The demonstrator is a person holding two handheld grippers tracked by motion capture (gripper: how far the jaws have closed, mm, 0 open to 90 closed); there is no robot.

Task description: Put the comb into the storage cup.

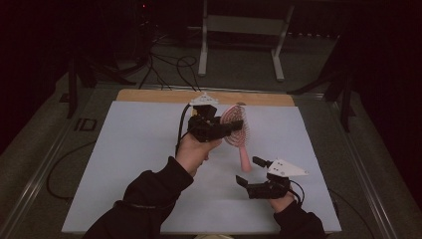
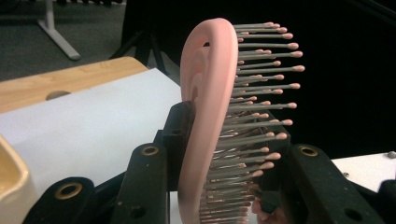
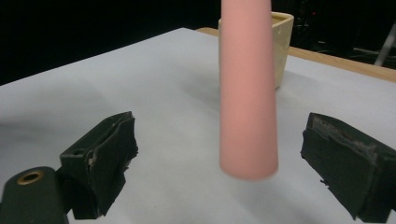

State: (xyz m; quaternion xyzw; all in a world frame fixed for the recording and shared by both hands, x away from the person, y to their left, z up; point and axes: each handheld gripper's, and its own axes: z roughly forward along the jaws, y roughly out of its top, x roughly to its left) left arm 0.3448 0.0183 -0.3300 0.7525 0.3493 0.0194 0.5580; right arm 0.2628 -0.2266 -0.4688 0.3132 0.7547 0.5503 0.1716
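Note:
A pink hairbrush [image 1: 236, 127] with grey, pink-tipped bristles hangs above the white table cover, head up and handle pointing down toward me. My left gripper [image 1: 221, 127] is shut on the brush head [image 2: 205, 88], one jaw on its back and one in the bristles. Low at the front right, my right gripper [image 1: 249, 171] is open. In the right gripper view the pink handle [image 3: 247, 93] hangs between and a little beyond the two pads [image 3: 109, 154], touching neither, its end just off the table.
A cream cup [image 3: 281, 44] stands on the white cover [image 1: 129, 164] behind the handle, and its rim [image 2: 11, 179] lies close by the left gripper. A bare wooden strip [image 1: 149, 95] runs along the far edge. Cables and a metal stand [image 1: 241, 30] are on the floor beyond.

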